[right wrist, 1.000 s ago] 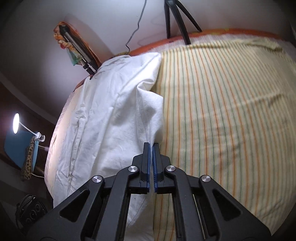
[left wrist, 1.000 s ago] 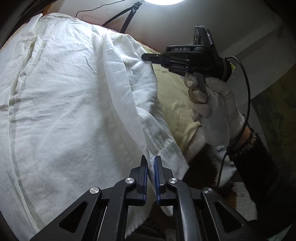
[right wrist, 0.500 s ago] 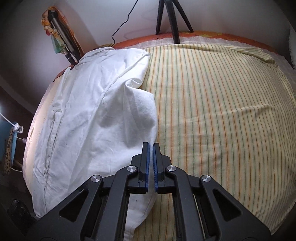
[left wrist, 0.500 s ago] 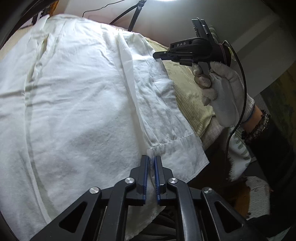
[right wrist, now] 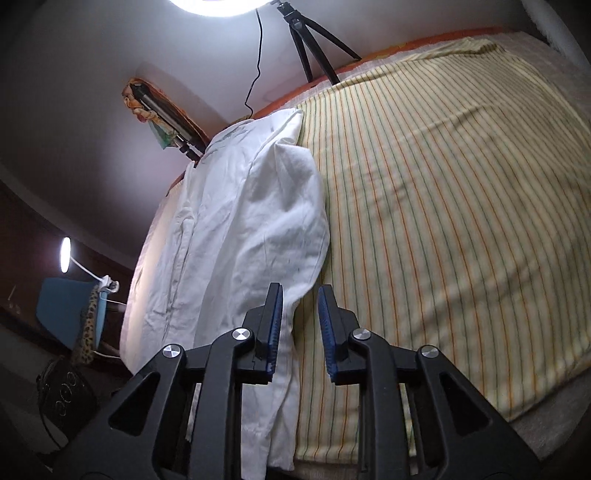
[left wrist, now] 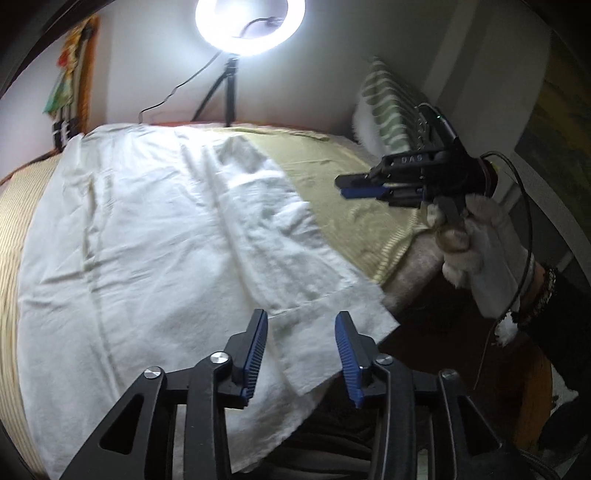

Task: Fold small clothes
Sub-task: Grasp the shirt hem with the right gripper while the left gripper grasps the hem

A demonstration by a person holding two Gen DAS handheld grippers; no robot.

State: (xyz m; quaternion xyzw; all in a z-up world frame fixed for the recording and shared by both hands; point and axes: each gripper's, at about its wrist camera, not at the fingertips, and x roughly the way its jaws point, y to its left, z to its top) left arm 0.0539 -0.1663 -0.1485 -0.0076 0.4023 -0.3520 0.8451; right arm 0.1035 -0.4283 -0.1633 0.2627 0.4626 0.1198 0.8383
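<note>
Now, from your left wrist view, the white shirt (left wrist: 155,236) lies spread over the striped bedspread (left wrist: 354,206), with one sleeve folded in along its right side; the cuff end of that sleeve hangs just past the bed's near edge. Your left gripper (left wrist: 301,349) hovers over that cuff, its jaws having just been opening; the cloth shows between the blue pads but they do not press on it. To the right of the shirt, your gloved right hand (left wrist: 484,251) holds the right gripper (left wrist: 351,186) above bare bedspread, apart from the fabric. Beyond the shirt, a lit ring light (left wrist: 251,22) on a tripod (left wrist: 225,96) stands at the far edge of the bed, its cable trailing down the wall. A green-striped pillow (left wrist: 388,107) leans at the far right corner.

From your right wrist view, the shirt (right wrist: 236,236) lies along the left edge of the bedspread (right wrist: 443,206), the folded sleeve on top. The right gripper (right wrist: 300,325) has just been opening too, jaws narrowly parted, over the sleeve's edge; nothing is gripped, though the left pad may brush the cloth, as blur makes this hard to judge. Left of the shirt, off the bed, stand a small desk lamp (right wrist: 65,254) and a blue board (right wrist: 62,306).
</note>
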